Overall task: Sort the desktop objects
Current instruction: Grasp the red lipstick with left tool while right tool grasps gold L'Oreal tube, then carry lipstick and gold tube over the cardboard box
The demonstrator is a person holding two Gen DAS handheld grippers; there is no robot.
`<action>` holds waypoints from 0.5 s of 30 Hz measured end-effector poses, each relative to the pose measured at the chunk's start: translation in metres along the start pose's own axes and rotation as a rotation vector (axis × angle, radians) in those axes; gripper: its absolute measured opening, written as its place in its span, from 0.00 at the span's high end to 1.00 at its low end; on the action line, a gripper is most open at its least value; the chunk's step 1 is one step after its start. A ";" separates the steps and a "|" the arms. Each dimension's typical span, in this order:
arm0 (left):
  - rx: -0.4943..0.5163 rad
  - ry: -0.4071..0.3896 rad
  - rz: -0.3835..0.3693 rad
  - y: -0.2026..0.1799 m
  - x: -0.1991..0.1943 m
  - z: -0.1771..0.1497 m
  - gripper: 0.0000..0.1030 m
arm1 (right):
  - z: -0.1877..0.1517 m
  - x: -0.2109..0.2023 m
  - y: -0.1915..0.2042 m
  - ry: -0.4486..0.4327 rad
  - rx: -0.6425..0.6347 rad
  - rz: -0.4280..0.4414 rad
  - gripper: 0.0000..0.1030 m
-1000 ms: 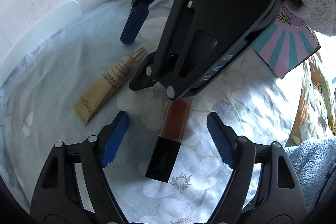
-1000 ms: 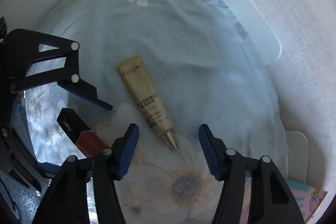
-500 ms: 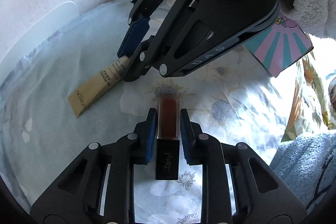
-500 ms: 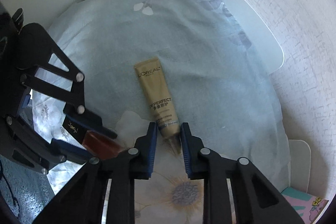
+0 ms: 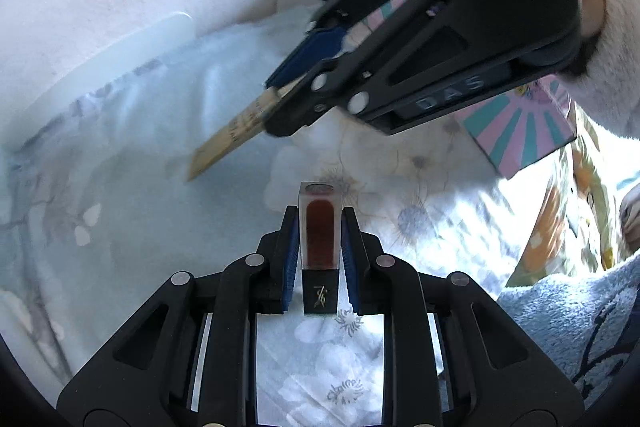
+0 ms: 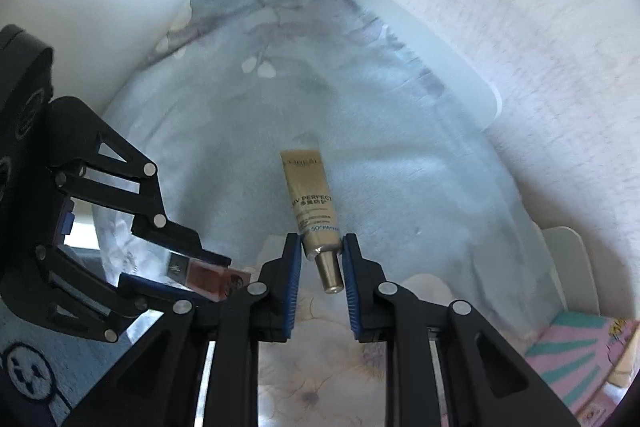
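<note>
Two cosmetics, each clamped. Lip-gloss bottle (image 5: 320, 231): square clear body, dark red fill, black cap with gold logo; left gripper (image 5: 320, 255) pinches it between blue pads, clear of the floral cloth (image 5: 380, 367). Gold tube (image 6: 311, 205), "UV PERFECT" print, metallic cap; right gripper (image 6: 320, 267) closed on its neck, body hanging above the cloth. Both sets of jaws just closed. Striped pink-teal box (image 5: 524, 131) lies right of the grippers. White tray (image 6: 460, 79) along the cloth's edge.

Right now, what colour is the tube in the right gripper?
Gold tube with a metallic cap; clearest in the right wrist view.
</note>
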State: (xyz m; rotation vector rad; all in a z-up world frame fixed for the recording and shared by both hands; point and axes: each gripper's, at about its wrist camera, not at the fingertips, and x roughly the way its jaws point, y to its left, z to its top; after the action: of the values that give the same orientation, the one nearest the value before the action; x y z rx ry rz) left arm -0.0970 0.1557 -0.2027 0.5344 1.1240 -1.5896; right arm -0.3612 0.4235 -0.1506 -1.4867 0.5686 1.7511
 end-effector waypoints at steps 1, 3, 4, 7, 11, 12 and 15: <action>-0.008 -0.002 0.002 0.003 -0.004 0.002 0.83 | -0.002 -0.007 0.006 -0.007 0.007 -0.003 0.82; -0.026 -0.008 0.012 0.006 -0.010 0.005 0.83 | 0.002 -0.019 -0.001 -0.024 0.030 0.000 0.82; -0.041 -0.011 0.012 0.009 -0.013 0.006 0.83 | 0.002 -0.026 -0.002 -0.037 0.043 0.005 0.82; -0.097 -0.028 0.006 0.015 -0.023 0.009 0.83 | 0.007 -0.040 0.001 -0.057 0.056 0.000 0.83; -0.149 -0.053 0.009 0.028 -0.036 0.010 0.83 | 0.009 -0.060 0.002 -0.085 0.080 -0.004 0.83; -0.158 -0.061 0.009 0.027 -0.038 0.014 0.83 | 0.010 -0.066 0.003 -0.096 0.087 -0.004 0.83; -0.173 -0.087 0.014 0.030 -0.055 0.022 0.83 | 0.006 -0.083 0.003 -0.126 0.101 -0.011 0.83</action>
State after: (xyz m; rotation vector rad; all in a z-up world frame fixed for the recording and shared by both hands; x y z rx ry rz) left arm -0.0466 0.1647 -0.1607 0.3542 1.1759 -1.4731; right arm -0.3643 0.4046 -0.0696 -1.2982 0.5738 1.7672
